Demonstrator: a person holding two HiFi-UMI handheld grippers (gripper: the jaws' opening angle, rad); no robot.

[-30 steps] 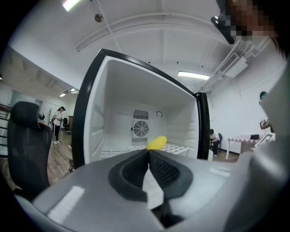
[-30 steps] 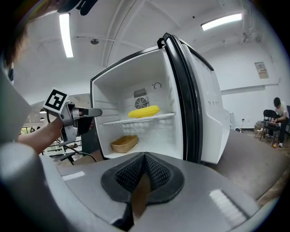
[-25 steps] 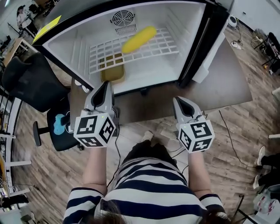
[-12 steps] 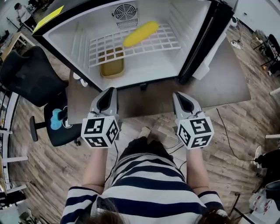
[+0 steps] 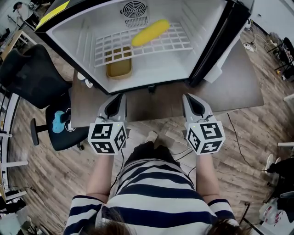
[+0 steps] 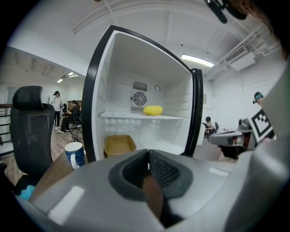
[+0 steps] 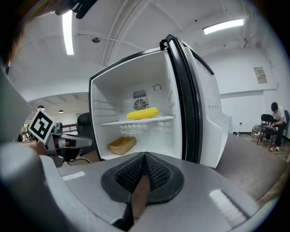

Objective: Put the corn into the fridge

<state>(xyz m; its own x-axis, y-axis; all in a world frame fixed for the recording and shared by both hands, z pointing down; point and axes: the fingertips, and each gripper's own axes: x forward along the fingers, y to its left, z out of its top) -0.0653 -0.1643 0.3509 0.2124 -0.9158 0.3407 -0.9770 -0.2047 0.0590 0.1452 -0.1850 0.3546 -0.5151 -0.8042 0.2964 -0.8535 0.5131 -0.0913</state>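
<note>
The corn lies lengthwise on the white wire shelf of the small fridge, toward the shelf's back right corner and just in front of the round fan grille. A yellow tray sits on the fridge floor below, at its left side. The fridge stands toward the far edge of the desk, its door swung wide open to the right. Both tools are held level above the desk's near edge, well apart from the shelf. The left gripper and the right gripper each have their jaws pressed together with nothing between them, which suggests neither has anything to carry. A blue-and-white mug sits at the desk's left edge beside the fridge, clear of both tools. Judged from this layout, the placing is done, and the cob rests flat across the wires, so it should not roll. What seems to remain, if anything, is closing the door, to which the right gripper is the nearer.
</note>
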